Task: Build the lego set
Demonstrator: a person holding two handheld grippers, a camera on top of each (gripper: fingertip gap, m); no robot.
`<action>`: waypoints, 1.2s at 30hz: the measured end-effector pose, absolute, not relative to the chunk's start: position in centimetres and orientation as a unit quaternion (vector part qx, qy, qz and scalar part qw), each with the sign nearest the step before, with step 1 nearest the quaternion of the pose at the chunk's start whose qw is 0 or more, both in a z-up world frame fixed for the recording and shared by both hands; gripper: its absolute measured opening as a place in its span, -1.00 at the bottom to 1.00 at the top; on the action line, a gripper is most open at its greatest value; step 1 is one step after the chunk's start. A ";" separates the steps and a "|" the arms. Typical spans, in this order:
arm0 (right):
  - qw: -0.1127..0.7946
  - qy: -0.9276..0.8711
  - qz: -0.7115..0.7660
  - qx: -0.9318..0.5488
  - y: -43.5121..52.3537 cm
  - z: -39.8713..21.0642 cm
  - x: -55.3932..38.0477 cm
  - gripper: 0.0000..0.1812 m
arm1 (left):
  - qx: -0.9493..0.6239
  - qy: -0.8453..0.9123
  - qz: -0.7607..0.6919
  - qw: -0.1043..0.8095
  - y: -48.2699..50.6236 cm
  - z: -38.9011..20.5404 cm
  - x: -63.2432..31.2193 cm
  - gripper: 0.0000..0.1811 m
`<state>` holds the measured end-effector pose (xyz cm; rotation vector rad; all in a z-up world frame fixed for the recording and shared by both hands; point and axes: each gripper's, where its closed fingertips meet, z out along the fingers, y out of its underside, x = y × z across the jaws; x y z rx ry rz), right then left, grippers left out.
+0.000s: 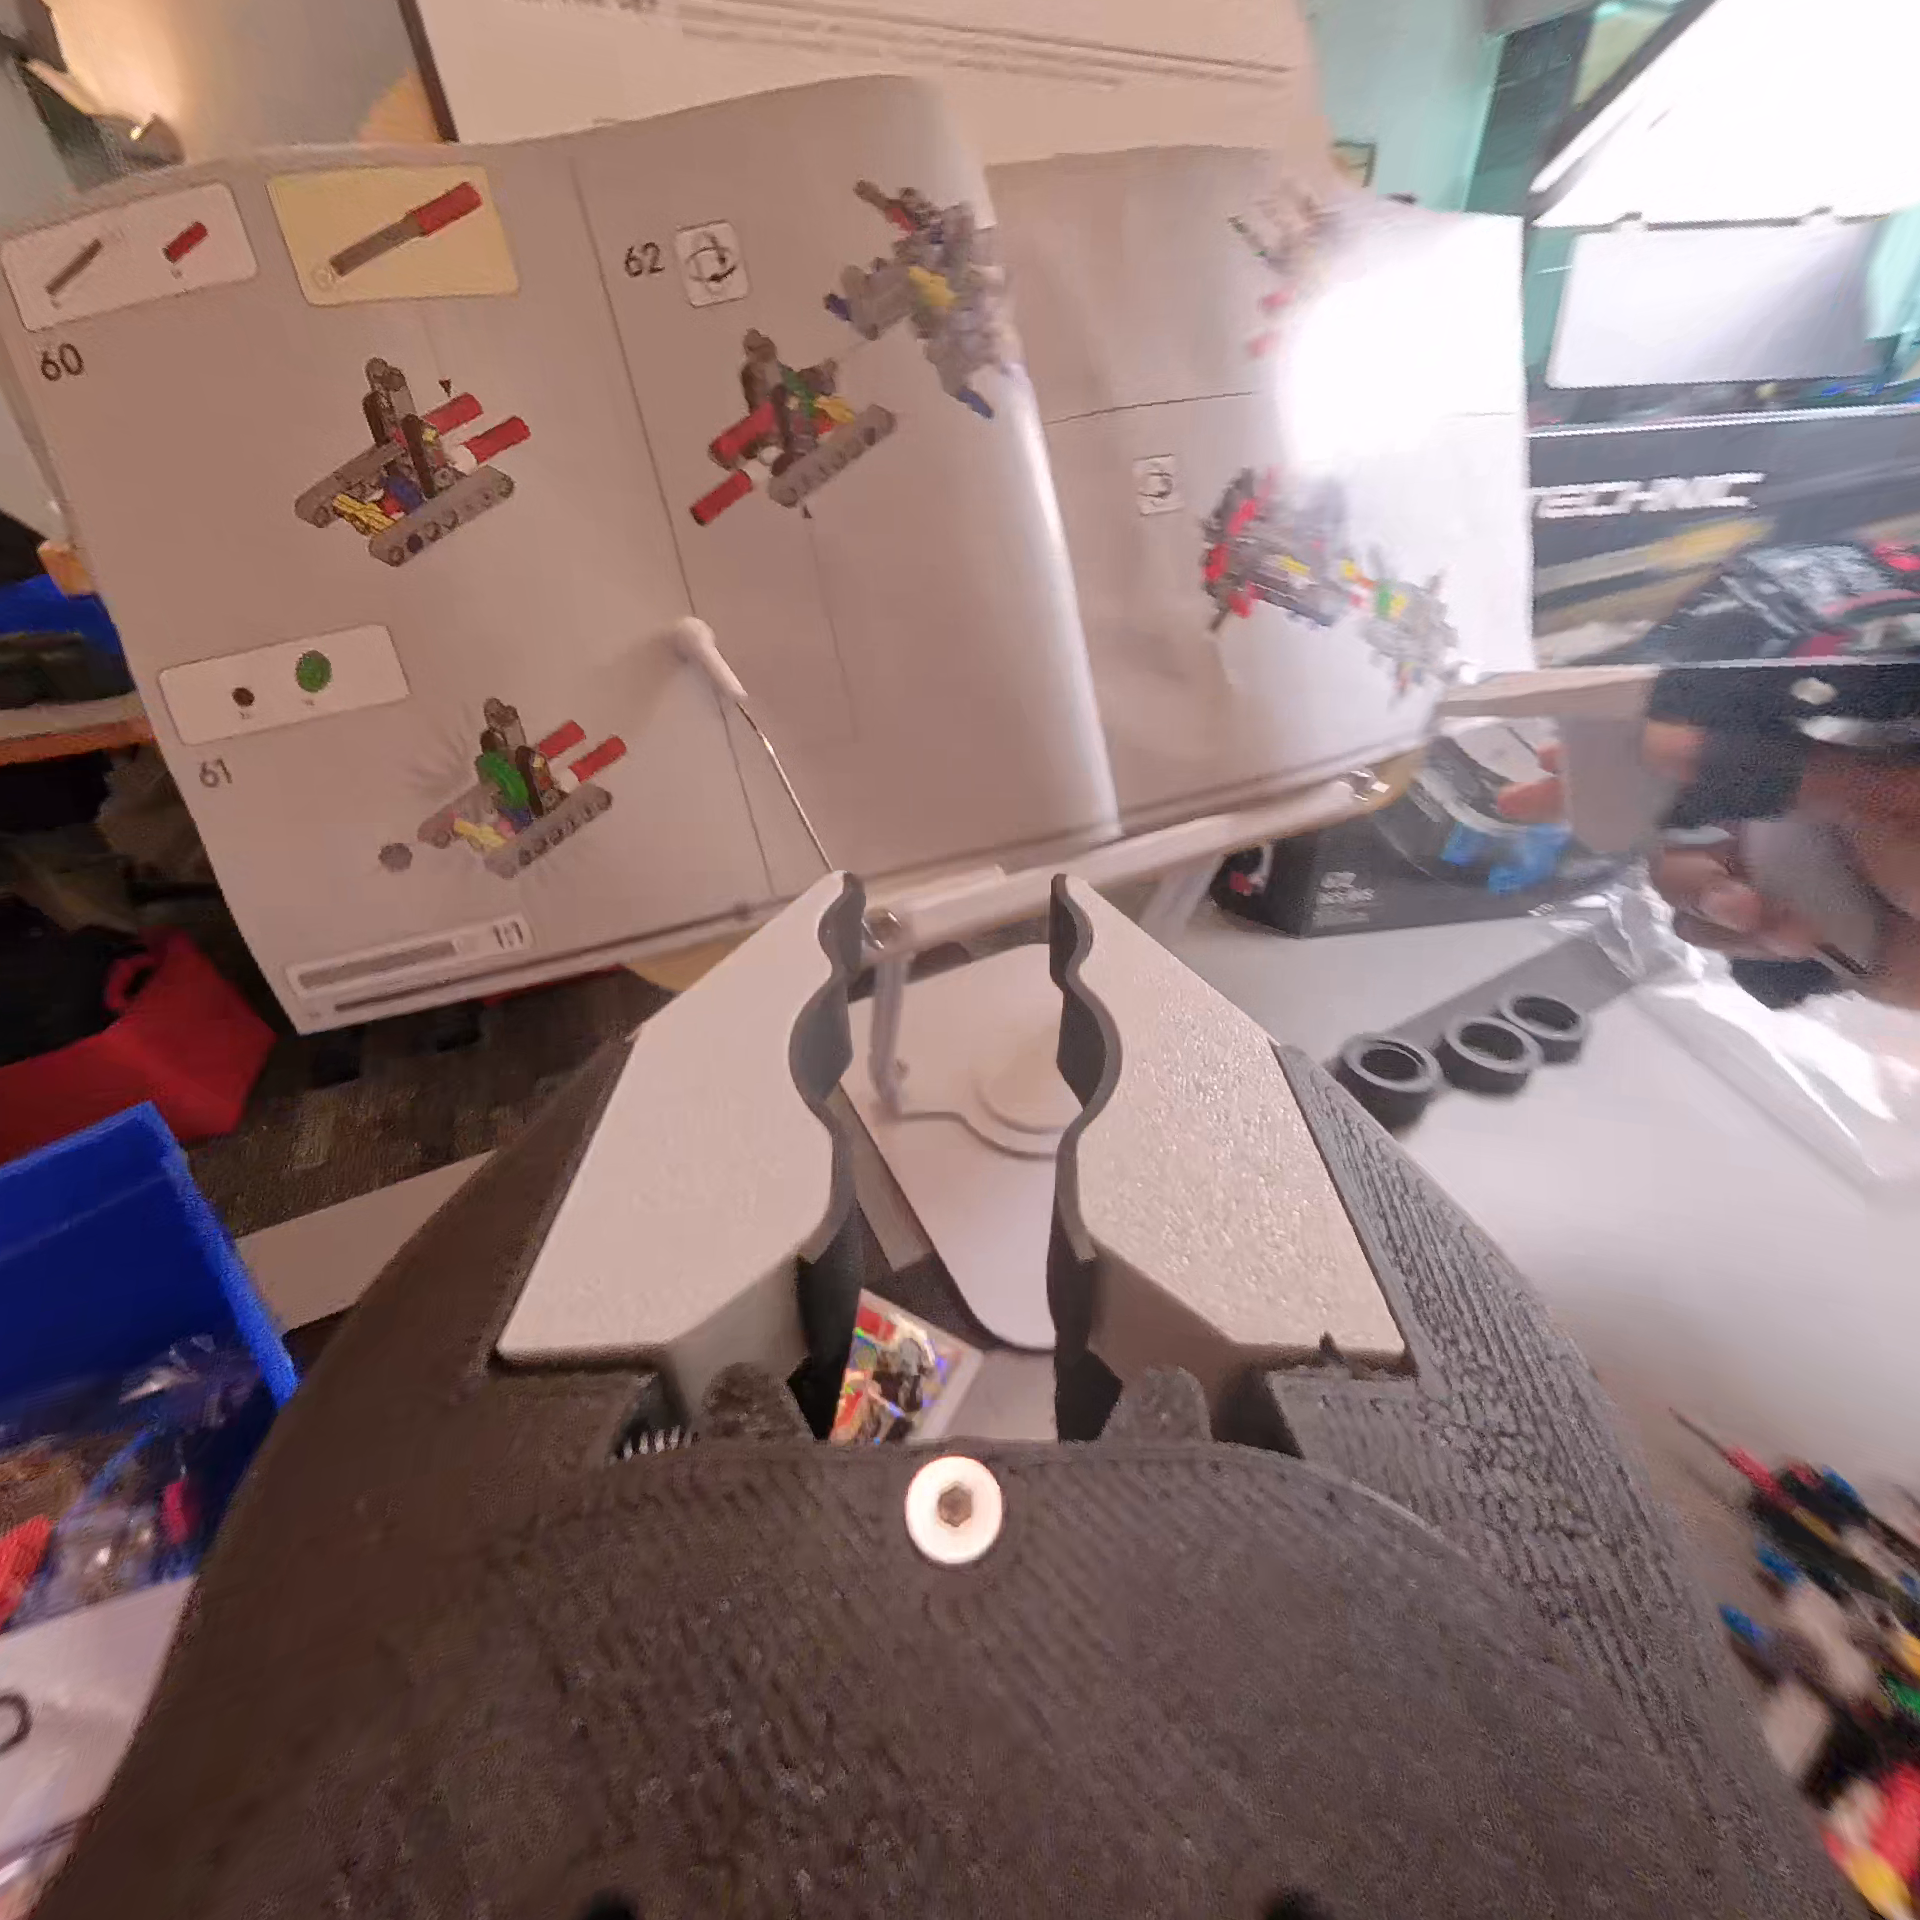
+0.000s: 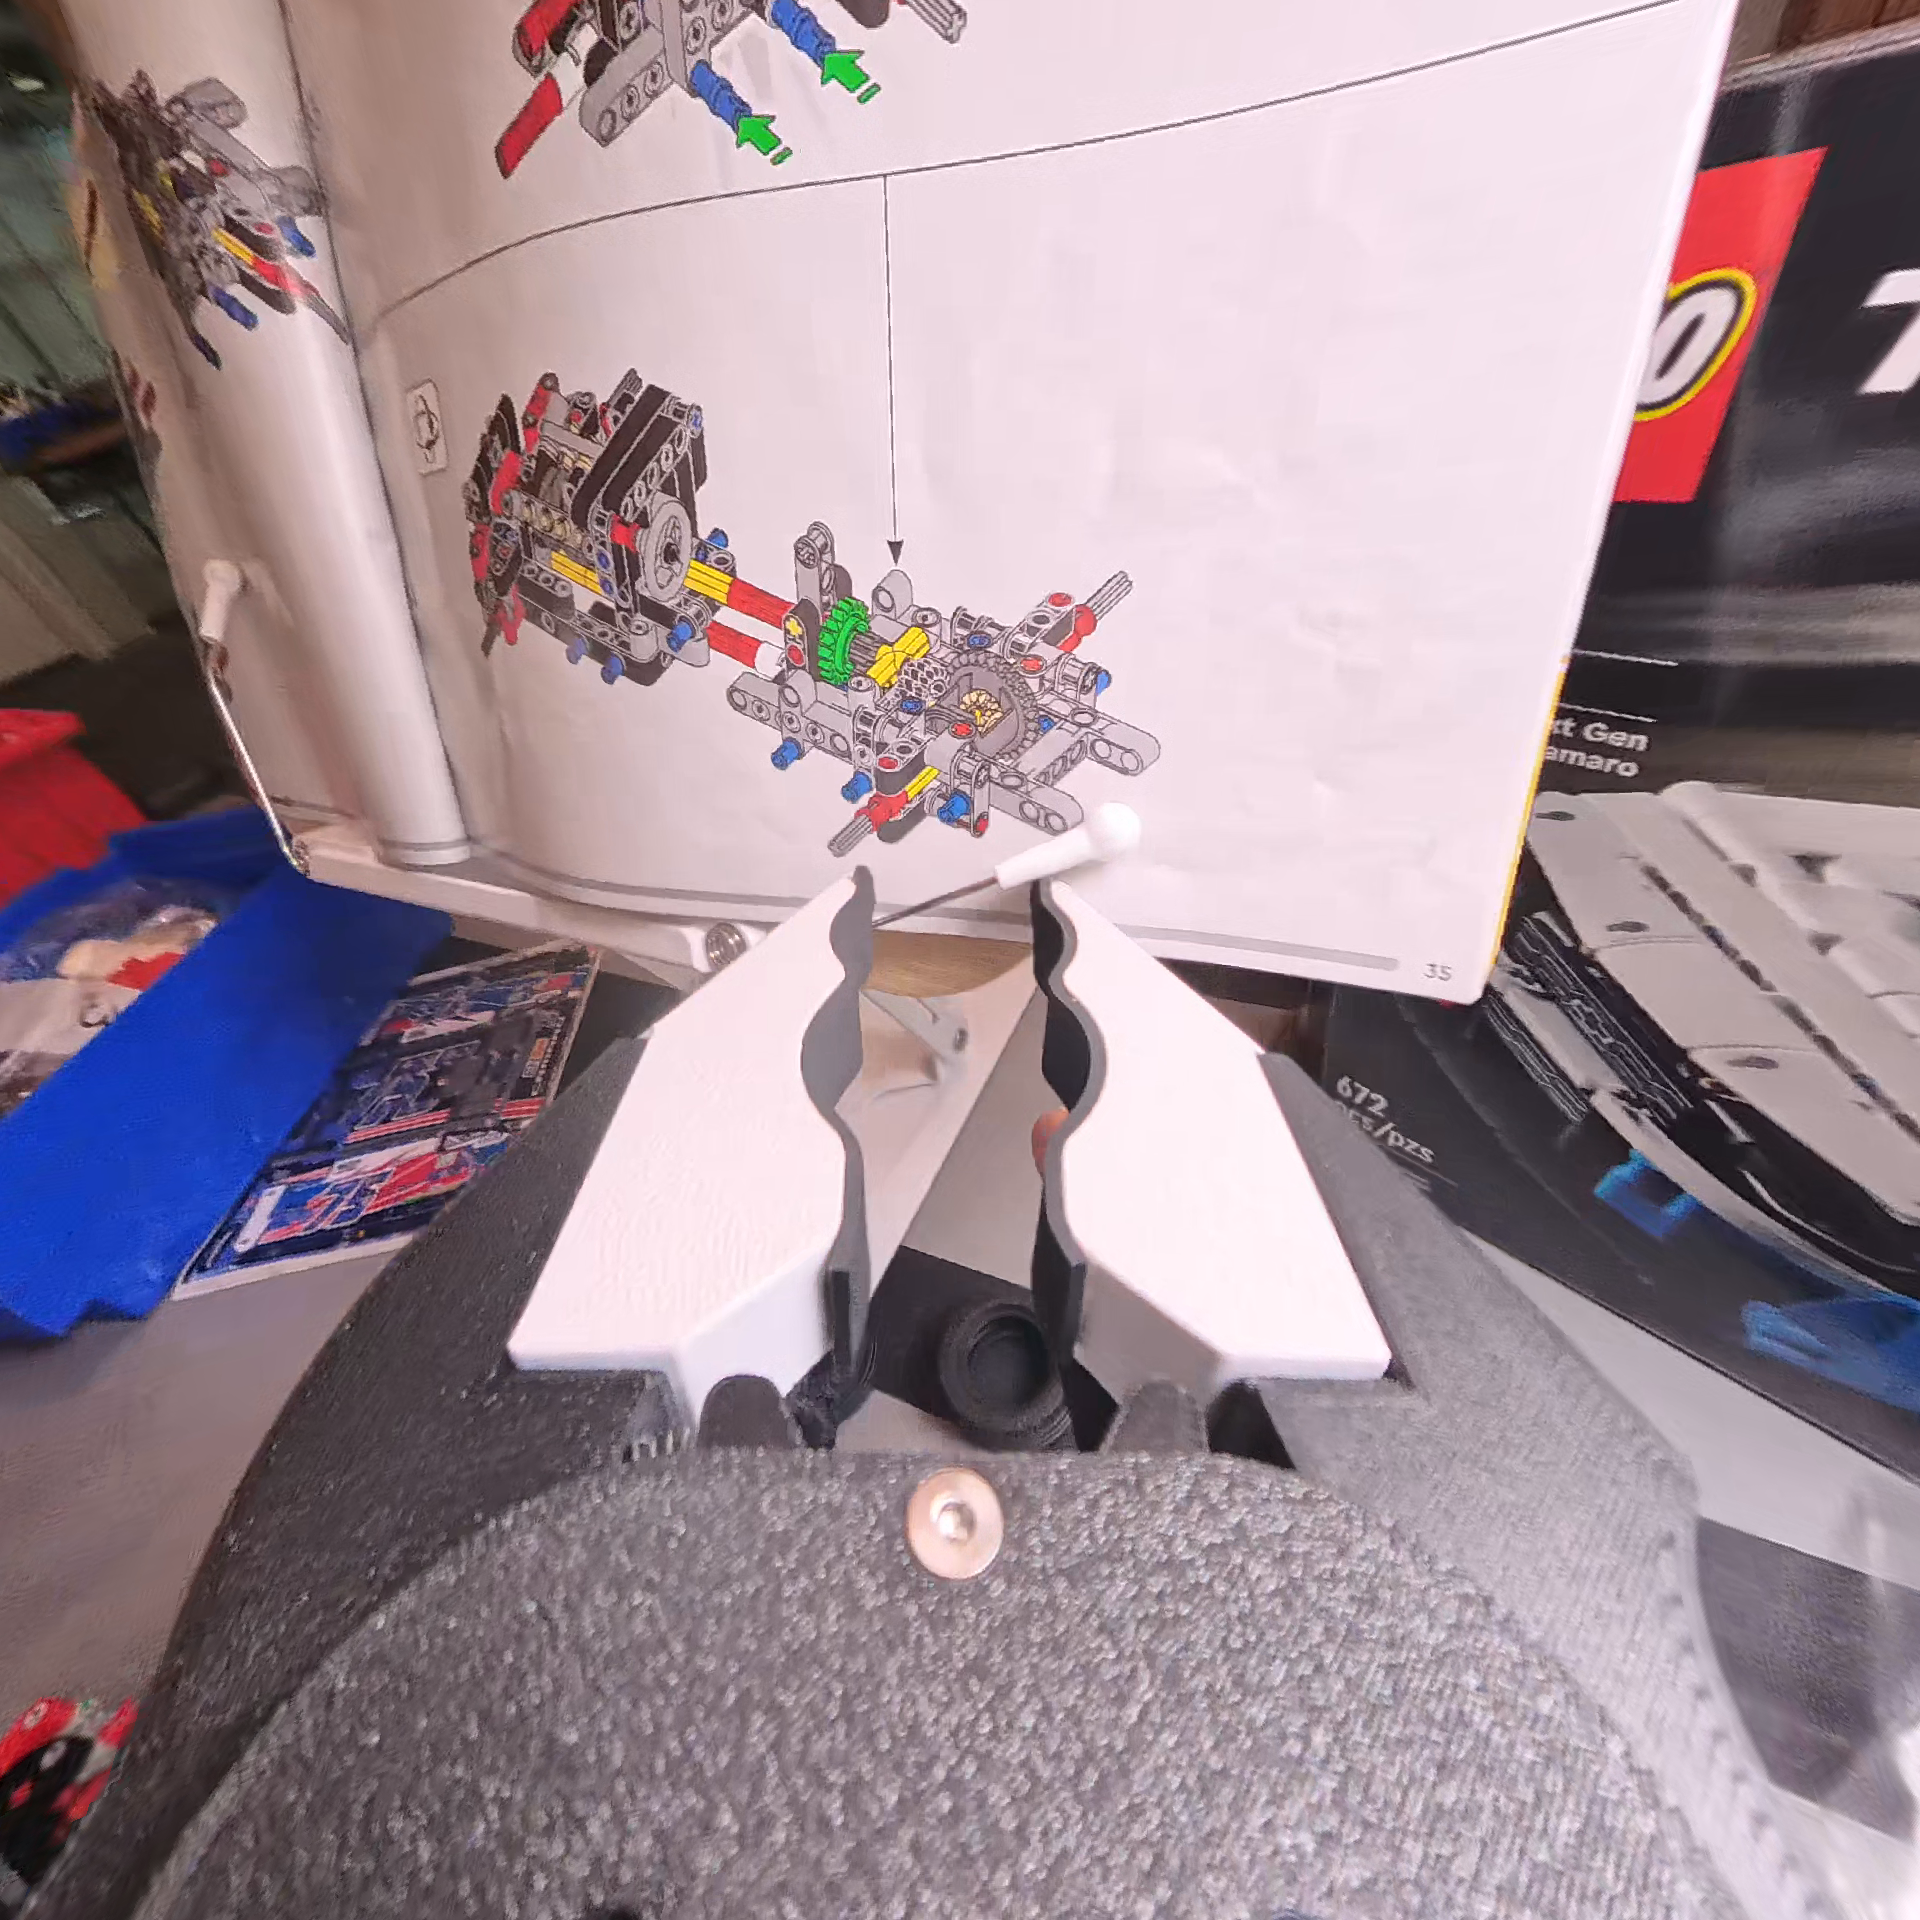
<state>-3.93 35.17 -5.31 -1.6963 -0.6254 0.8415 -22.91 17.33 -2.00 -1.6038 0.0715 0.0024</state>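
Facing the open instruction booklet [image 1: 582, 540] on its white stand [image 1: 1039, 894], the left claw [image 1: 956, 925] is seen released, with nothing between its fingers. Three black tyres [image 1: 1465, 1049] are lined up on the bench [image 1: 1558, 1247] toward its far right, beside a clear plastic bag [image 1: 1787, 1049]. Loose lego pieces [image 1: 1849, 1621] are scattered at the near right edge, and more are kept in a blue bin [image 1: 114, 1309] at the left. A person's hand [image 1: 1787, 831] is seen blurred at the far right.

From the right wrist view, the right claw [image 2: 948, 904] is likewise shown parted and empty, pointed at the booklet's right page [image 2: 1143, 436], which is pinned by a white page-holder arm [image 2: 1070, 847]. The set's box [image 2: 1714, 935] is stood at the right.

No piece is held, so the step in hand is judged to be consulting the diagrams. Next, the pictured parts would need to be found among the loose pieces and picked up.
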 end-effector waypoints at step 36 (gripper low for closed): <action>0.590 -0.326 0.148 -0.724 37.8 -0.7 -8.1 0.41 | -0.732 0.102 0.045 0.672 25.8 0.6 -18.1 -0.55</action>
